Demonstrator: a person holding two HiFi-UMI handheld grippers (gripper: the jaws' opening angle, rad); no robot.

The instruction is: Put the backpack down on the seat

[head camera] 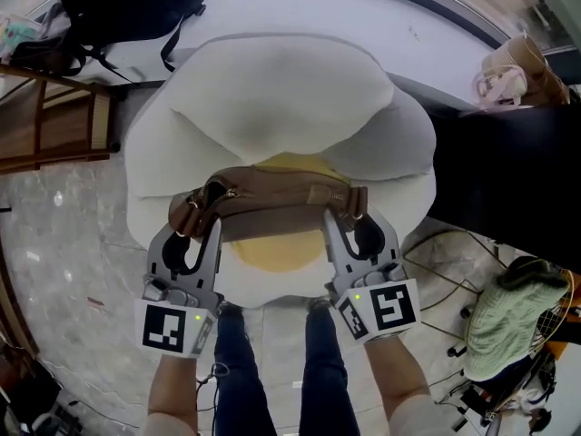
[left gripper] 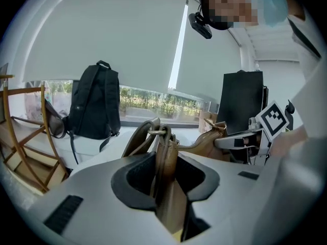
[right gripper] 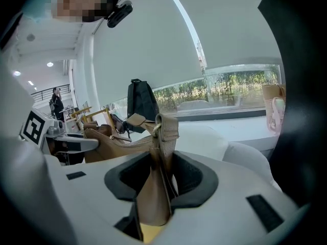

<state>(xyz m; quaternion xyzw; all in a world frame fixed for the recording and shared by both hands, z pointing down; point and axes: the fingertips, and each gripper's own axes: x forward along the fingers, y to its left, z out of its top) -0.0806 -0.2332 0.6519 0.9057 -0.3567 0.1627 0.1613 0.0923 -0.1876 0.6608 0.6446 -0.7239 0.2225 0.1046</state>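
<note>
1. The left tool [head camera: 200,214] is clamped on one strap end of the brown backpack [head camera: 272,196], jaws part-way closed with the leather pinched between them.
2. The right tool [head camera: 348,216] pinches the opposite end the same way.
3. The bag spans between them over the yellow middle [head camera: 277,254] of the white seat [head camera: 281,89]; it may be touching the cushion, hard to say.
4. A black backpack [head camera: 123,3] sits on the ledge [head camera: 363,25] behind.
</note>
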